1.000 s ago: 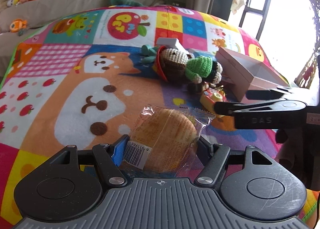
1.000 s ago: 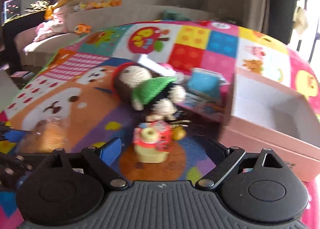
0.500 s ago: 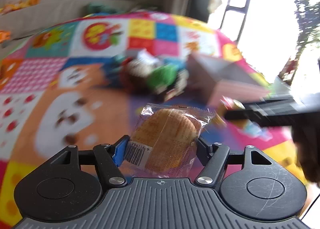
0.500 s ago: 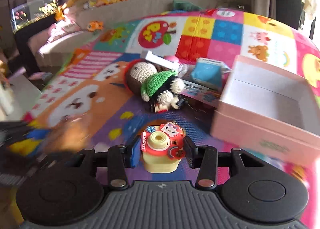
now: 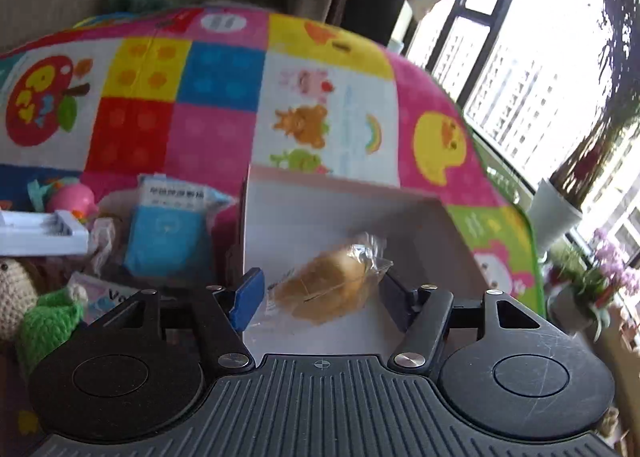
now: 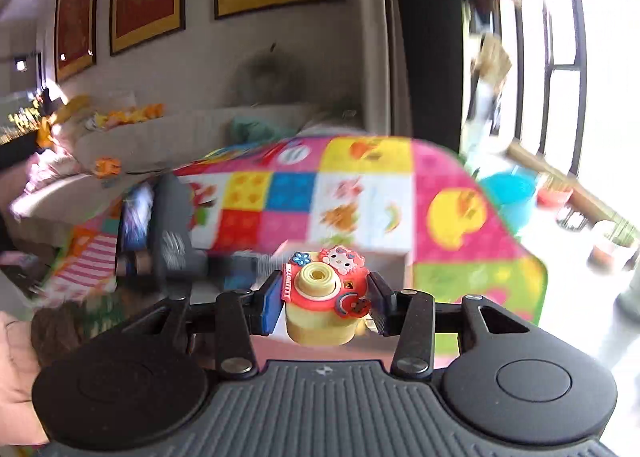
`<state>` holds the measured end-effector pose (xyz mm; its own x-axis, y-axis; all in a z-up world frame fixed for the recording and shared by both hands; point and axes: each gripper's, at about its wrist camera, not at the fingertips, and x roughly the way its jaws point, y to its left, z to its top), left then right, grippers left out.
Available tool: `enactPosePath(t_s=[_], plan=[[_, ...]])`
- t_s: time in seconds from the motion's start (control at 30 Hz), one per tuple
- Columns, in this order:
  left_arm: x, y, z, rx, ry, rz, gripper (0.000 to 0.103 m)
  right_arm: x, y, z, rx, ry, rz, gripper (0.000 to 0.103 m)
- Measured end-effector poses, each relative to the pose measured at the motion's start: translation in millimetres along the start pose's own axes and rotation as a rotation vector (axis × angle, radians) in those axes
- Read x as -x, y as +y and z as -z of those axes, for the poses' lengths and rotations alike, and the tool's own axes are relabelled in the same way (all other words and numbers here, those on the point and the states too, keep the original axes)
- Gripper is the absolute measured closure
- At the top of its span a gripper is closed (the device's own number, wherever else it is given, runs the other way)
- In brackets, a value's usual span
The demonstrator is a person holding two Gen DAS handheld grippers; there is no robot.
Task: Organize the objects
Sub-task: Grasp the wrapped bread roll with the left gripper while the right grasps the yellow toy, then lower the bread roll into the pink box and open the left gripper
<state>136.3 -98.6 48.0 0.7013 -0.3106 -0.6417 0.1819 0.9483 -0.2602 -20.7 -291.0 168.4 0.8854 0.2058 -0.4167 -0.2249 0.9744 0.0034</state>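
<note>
In the left wrist view my left gripper [image 5: 322,293] hangs over the open pink box [image 5: 320,213]. Its jaws stand wide apart. The wrapped bun [image 5: 328,285] sits between them with a gap beside the blue left pad [image 5: 248,297]; whether it rests on the box floor is unclear. In the right wrist view my right gripper [image 6: 322,301] is shut on the toy camera [image 6: 322,293], a yellow body with a red cartoon front, held in the air above the colourful mat [image 6: 360,197]. The box edge [image 6: 384,257] shows just behind it.
Left of the box lie a blue packet [image 5: 168,233], a pink toy [image 5: 74,199], a white plastic piece [image 5: 40,233] and a crocheted doll with green [image 5: 44,317]. The other gripper [image 6: 172,233] shows blurred at left. Plant pots [image 5: 556,213] stand by the window.
My left gripper has swung right over the box and opened, loosening the bun. My right gripper has lifted the toy camera off the mat and carried it toward the box.
</note>
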Motion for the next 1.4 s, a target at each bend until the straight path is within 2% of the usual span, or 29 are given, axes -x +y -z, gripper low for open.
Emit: enactPosePath(t_s=[0.1,0.2,0.27,0.4,0.5,0.63,0.8,0.87,1.0,1.07,1.13,1.23,1.3,1.37,1.4], plan=[[10,-5,15,-0.116,-0.03,-0.008,0.038,-11,-3,-4,0.051,-0.008,0.029,0.059],[35,8,19,-0.106,-0.089,0.059,0.038,-34,-5,-7,0.026,0.026,0.023,0.059],[58,20,24,-0.123,-0.147,0.074,0.038,-53,-5,-7,0.0,0.04,0.013,0.059],[94,53,28,-0.076,-0.182,0.068,0.038,-84,-9,-7,-0.049,0.029,0.041,0.059],[110,85,39,-0.031,-0.161,0.006,0.038,-99,-18,-7,-0.128,0.05,0.039,0.048],[115,124,59,0.049,-0.109,-0.07,0.038,-94,-26,-2,-0.223,0.077,0.022,0.04],[132,132,76,0.112,-0.074,-0.081,0.039,-69,-25,-4,-0.286,0.093,0.004,0.037],[139,128,71,0.104,-0.079,-0.067,0.039,-55,-19,-17,-0.287,0.079,-0.011,0.036],[160,120,46,0.093,-0.139,-0.075,0.039,-33,-10,-67,-0.293,0.033,-0.05,0.031],[163,126,38,0.141,-0.169,-0.106,0.039,-26,-12,-92,-0.331,0.001,-0.075,0.028],[161,139,41,0.235,-0.179,-0.123,0.039,-22,-11,-107,-0.343,-0.051,-0.08,0.018],[139,160,50,0.398,-0.128,-0.114,0.039,-30,0,-102,-0.278,-0.102,-0.032,0.011],[118,168,50,0.47,-0.084,-0.097,0.039,-53,10,-85,-0.252,-0.055,-0.041,0.01],[100,169,45,0.502,-0.081,-0.102,0.039,-84,18,-65,-0.24,0.03,-0.047,0.01],[93,169,41,0.512,-0.09,-0.109,0.036,-98,20,-55,-0.242,0.066,-0.046,0.01]])
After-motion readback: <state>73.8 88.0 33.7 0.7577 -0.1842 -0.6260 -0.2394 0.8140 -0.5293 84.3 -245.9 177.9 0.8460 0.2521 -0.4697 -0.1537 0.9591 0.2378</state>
